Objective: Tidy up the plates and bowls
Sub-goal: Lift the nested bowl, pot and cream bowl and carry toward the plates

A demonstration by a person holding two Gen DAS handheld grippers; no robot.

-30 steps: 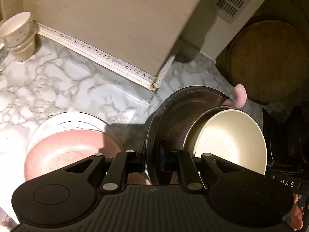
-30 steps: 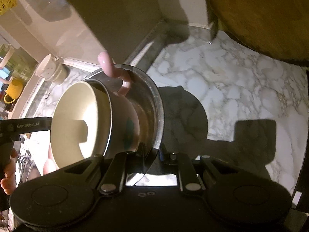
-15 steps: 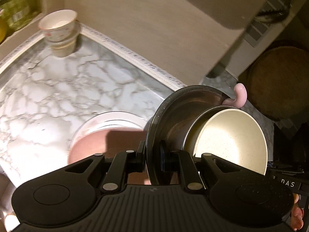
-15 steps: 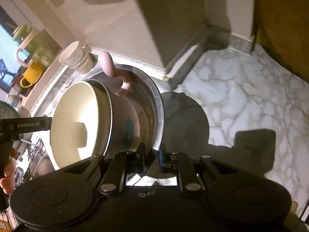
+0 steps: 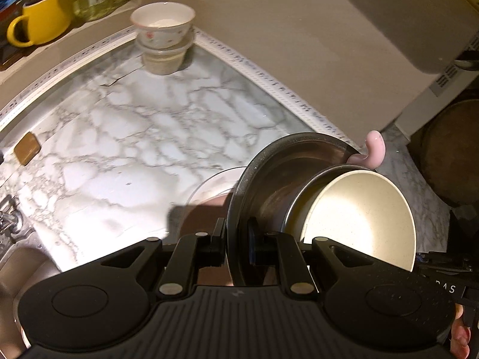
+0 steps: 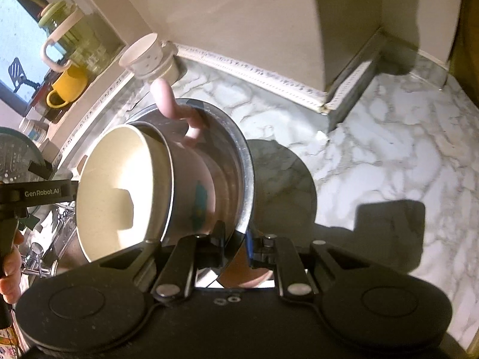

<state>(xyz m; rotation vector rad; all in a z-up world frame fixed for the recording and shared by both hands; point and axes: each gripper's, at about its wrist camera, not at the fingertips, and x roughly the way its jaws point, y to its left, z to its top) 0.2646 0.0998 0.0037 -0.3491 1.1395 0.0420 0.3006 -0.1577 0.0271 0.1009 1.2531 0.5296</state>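
Currently you carry the steel bowl [image 5: 269,176] by its rim, left gripper [image 5: 236,239] and right gripper [image 6: 236,239] each with jaws pinching opposite edges. Cream bowl [image 5: 362,218] nests tilted inside, above the desk [image 5: 119,149]. Keep both hands level and matched, so the nested bowl won't slide; set down beside the stacked small bowls [image 5: 163,30] at the back corner.

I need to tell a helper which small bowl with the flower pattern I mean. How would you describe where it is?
Start at the marble counter and follow it to the far corner, where the wall meets the window ledge with the yellow mug. There stands a short stack of two little bowls. The flowered bowl is the upper one, white with tiny coloured dots, sitting in a plain beige bowl.
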